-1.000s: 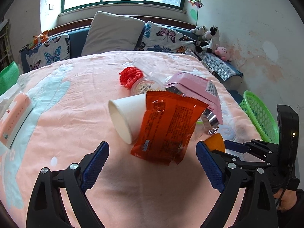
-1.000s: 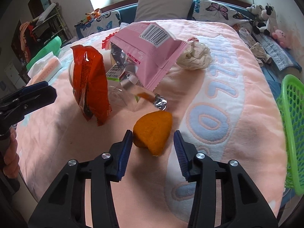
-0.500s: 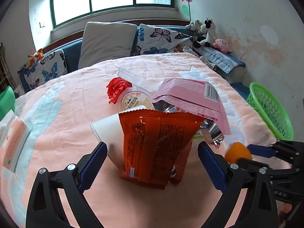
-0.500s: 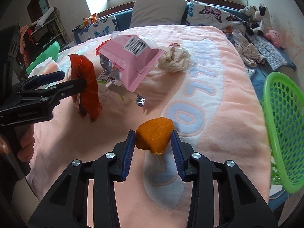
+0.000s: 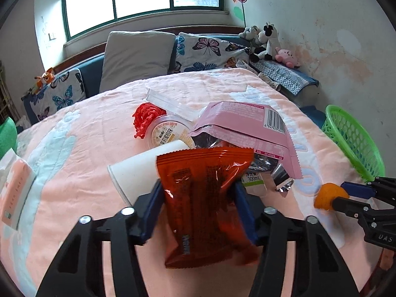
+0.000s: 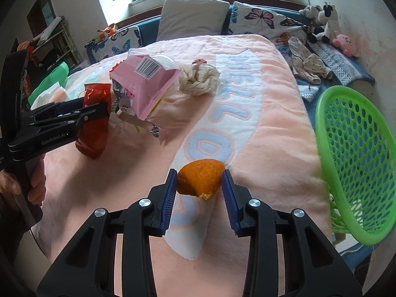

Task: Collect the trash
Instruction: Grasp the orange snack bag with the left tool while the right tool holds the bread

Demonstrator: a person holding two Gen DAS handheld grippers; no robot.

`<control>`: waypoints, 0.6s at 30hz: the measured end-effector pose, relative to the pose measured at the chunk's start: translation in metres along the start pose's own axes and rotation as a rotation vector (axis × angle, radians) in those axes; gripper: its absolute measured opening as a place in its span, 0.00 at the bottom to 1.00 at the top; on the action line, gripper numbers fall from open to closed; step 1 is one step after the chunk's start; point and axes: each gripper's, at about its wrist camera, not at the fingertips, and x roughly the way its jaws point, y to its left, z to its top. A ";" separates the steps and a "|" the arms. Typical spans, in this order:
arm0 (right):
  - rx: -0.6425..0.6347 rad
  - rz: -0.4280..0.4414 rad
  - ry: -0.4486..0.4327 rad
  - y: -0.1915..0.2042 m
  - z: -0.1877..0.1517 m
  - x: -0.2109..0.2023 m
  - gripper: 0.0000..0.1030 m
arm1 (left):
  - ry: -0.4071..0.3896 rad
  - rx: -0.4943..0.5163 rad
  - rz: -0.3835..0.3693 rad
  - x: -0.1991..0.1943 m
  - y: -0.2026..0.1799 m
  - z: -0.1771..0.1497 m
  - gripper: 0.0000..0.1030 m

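Observation:
A red-orange snack wrapper (image 5: 203, 168) stands between the blue pads of my left gripper (image 5: 198, 198), whose jaws are closing and press its crumpled sides. In the right wrist view the same wrapper (image 6: 95, 133) hangs from the left gripper (image 6: 99, 109) just above the bed. My right gripper (image 6: 199, 183) is shut on an orange peel piece (image 6: 199, 179), held above the pink blanket (image 6: 259, 128) near the green basket (image 6: 358, 148). From the left wrist view the peel (image 5: 326, 194) and right gripper (image 5: 346, 195) show at the right.
More litter lies behind the wrapper: a white paper cup (image 5: 136, 170), a pink packet (image 5: 247, 126), a lidded tub (image 5: 168, 133), red netting (image 5: 146, 118) and a crumpled tissue (image 6: 199, 79). Pillows and plush toys line the headboard. A tissue pack (image 5: 14, 185) lies at the left.
My left gripper moved in around the red-orange wrapper and its jaws came together on it. The right gripper carried the orange peel to the right, closer to the green basket.

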 end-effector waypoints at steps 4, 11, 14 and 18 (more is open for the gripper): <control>0.020 -0.007 -0.020 -0.008 -0.005 -0.010 0.28 | 0.003 -0.024 -0.013 -0.006 0.005 -0.004 0.40; 0.060 0.005 -0.019 -0.023 -0.011 -0.014 0.23 | 0.014 -0.050 -0.043 -0.015 0.008 -0.011 0.24; 0.061 0.004 -0.011 -0.026 -0.013 -0.014 0.24 | 0.015 -0.067 -0.052 -0.017 0.009 -0.013 0.22; 0.068 -0.004 -0.017 -0.029 -0.016 -0.016 0.36 | 0.013 -0.073 -0.062 -0.020 0.011 -0.015 0.19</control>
